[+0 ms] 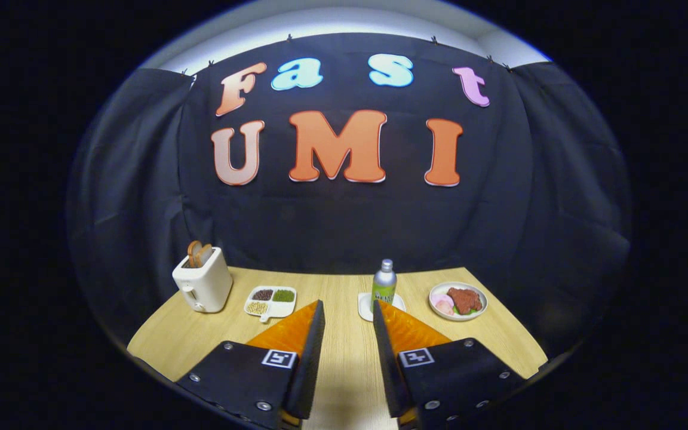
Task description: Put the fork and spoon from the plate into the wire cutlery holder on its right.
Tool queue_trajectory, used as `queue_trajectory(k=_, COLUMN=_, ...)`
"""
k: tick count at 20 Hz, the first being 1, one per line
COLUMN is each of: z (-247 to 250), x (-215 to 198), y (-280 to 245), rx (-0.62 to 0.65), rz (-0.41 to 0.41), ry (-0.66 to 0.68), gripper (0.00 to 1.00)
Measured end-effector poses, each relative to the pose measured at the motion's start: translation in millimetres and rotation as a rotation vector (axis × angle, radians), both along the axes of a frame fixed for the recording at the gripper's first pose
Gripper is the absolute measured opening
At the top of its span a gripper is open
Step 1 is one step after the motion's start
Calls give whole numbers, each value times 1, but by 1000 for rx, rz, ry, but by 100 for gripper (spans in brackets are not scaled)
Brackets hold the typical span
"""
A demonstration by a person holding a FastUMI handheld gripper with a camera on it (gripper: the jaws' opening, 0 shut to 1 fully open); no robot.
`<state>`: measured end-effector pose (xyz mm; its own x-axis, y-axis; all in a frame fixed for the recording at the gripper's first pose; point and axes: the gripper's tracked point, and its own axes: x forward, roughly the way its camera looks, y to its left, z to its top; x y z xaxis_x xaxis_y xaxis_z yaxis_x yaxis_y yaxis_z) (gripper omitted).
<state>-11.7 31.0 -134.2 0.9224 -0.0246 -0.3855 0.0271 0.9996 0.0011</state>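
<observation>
Jaws: the gripper (348, 325) is spread apart and holds nothing; bare wood of the tabletop (347, 382) shows between its two fingers, which hang above the near half of the surface.

Task items: you have no fork, spoon or wire cutlery holder to aim at from this pose. I cannot tell where they lie; the one round plate on show carries food, not cutlery.

Items ahead, left to right:
- Toaster (202, 285), pale, with slices of bread standing in its slots, at the far left corner.
- Divided dish (270, 301) of beans or grains, just beyond the left finger.
- Metal bottle (384, 283) upright on a small white coaster (364, 306), just beyond the right finger's tip.
- Plate of food (458, 300), pink and brown pieces with a bit of green, to the right of the bottle.

Hazards, as I judge them:
- Wrong plate. If you take the food plate for the task plate, you will search it in vain and may smear the jaws.
- Bottle. It is tall, narrow and close ahead of the right finger; a forward push or a swing to the right while you look for the holder could tip it.
- Divided dish. A swing left at this height could clip its near corner and spill the contents.
- Blind search. With the targets unlocated, any quick sweep risks striking something before you see it; turn slowly and keep the jaws raised.
</observation>
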Motion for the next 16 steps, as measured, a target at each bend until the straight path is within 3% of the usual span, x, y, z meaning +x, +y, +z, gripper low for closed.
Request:
queue_trajectory(k=4, z=24, x=8, y=25, rx=18, rz=31, ry=-118, gripper=77)
queue_trajectory(k=6, z=33, x=9, y=33, rx=8, rz=44, ry=-162, gripper=85)
queue_trajectory(k=9, z=41, x=10, y=48, rx=11, rz=62, ry=-183, gripper=89)
queue_trajectory(k=16, z=3, x=-3, y=119, rx=4, rz=141, ry=-131, gripper=93)
